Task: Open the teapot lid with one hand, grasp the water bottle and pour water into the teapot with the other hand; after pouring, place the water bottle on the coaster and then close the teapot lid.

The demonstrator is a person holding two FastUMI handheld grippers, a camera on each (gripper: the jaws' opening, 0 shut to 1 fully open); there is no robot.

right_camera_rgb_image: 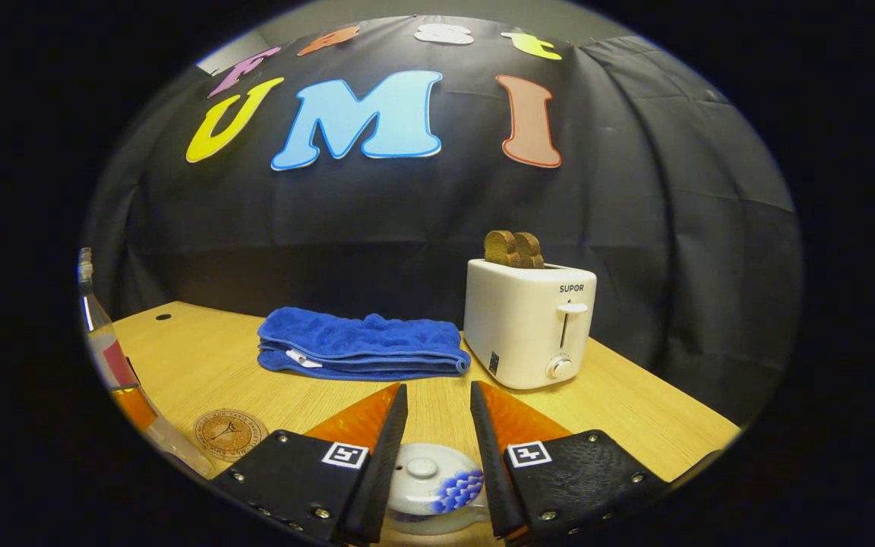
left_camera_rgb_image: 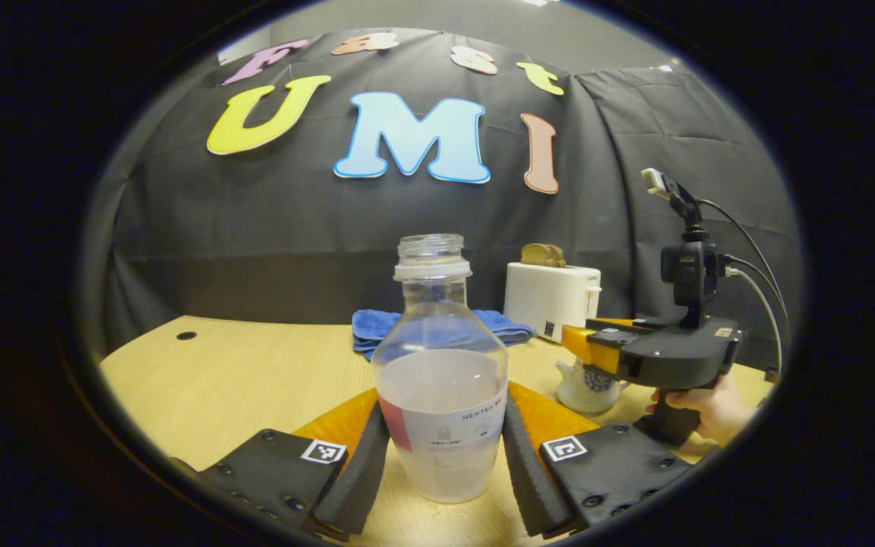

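Note:
A clear, uncapped water bottle (left_camera_rgb_image: 441, 380), about half full, stands on the wooden table between the fingers of my left gripper (left_camera_rgb_image: 446, 410). Both fingers press on its sides. The bottle (right_camera_rgb_image: 103, 342) also shows at the far left of the right gripper view. My right gripper (right_camera_rgb_image: 439, 399) hovers open just above the white teapot lid (right_camera_rgb_image: 426, 479) with its blue flower; the knob sits in the gap, untouched. In the left gripper view the right gripper (left_camera_rgb_image: 585, 342) hangs over the white teapot (left_camera_rgb_image: 585, 387), held by a hand (left_camera_rgb_image: 715, 406). A round cork coaster (right_camera_rgb_image: 230, 433) lies left of the teapot.
A folded blue towel (right_camera_rgb_image: 361, 342) lies at the back of the table. To its right stands a white toaster (right_camera_rgb_image: 529, 323) with bread slices in its slots. The table's right edge (right_camera_rgb_image: 680, 425) runs close behind the toaster.

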